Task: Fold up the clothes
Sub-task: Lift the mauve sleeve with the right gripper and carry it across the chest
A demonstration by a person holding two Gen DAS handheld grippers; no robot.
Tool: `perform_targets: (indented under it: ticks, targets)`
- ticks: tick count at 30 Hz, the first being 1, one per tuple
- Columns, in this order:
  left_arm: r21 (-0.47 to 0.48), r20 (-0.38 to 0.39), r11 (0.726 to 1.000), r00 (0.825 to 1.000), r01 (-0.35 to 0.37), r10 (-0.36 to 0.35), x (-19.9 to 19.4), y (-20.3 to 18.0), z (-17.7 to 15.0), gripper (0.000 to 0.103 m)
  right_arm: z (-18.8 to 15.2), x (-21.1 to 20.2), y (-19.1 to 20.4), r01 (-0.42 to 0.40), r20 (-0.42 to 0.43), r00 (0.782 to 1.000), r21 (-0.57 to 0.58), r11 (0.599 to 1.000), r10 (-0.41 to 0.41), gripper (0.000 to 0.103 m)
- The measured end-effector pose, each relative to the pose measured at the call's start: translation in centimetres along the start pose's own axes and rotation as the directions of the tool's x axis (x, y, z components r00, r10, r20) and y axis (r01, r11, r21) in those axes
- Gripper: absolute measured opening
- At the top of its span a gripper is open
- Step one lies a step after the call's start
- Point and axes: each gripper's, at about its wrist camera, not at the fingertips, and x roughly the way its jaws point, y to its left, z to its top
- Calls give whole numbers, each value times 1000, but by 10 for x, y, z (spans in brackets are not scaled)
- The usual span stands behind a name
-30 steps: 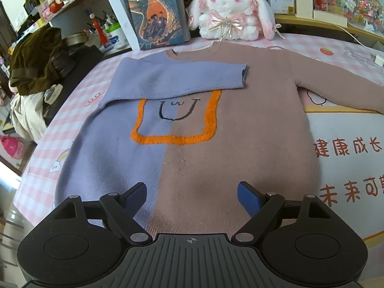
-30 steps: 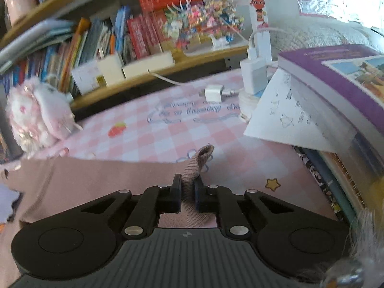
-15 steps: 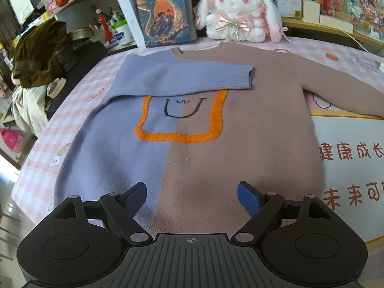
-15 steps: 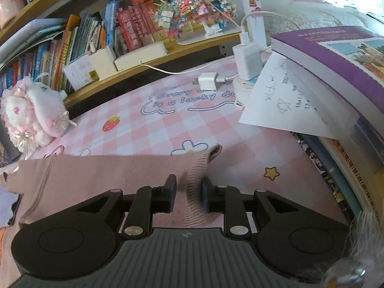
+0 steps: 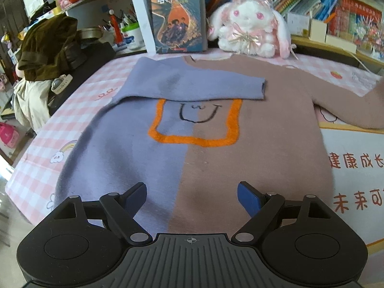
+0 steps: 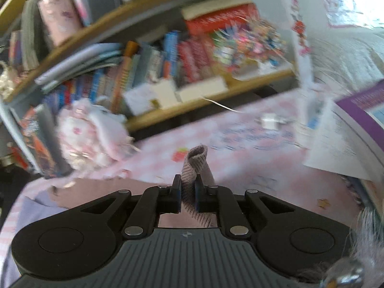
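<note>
A sweater [image 5: 216,124], half lilac and half brown with an orange square and a smile on the chest, lies flat on the pink checked table. Its lilac sleeve [image 5: 192,86] is folded across the chest. Its brown sleeve [image 5: 352,105] stretches to the right and rises at the frame edge. My left gripper [image 5: 192,196] is open and empty above the sweater's hem. My right gripper [image 6: 187,192] is shut on the ribbed cuff of the brown sleeve [image 6: 195,165], which it holds above the table.
A white plush rabbit [image 5: 249,31] and an upright book [image 5: 178,16] stand behind the collar. Dark clothes [image 5: 50,48] are piled at the left. A purple book on papers [image 6: 360,124] and chargers with cables [image 6: 268,120] lie at the right. Bookshelves line the back.
My right gripper has lifted the brown cuff off the table and swung left with it; that view is now blurred. The brown sleeve's end has risen. The left gripper has stayed open and drifted slightly.
</note>
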Motion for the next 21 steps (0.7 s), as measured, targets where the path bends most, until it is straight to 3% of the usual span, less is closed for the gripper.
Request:
perform_targets:
  ticks: [6,12,21]
  targets:
    - [-11,64,998,996,64,-63,8,45,1,85,3,0,77,-73,32,997,-51,996,75,9]
    - [10,162,990,976,143,-143,23,112,6,85,-3,5,188,-128,53,989,-125,984,136,9]
    - [-15,201,989,969,150,-144,43,211,4,85,-31,43,331,-143,32,988,-226,964,154,9]
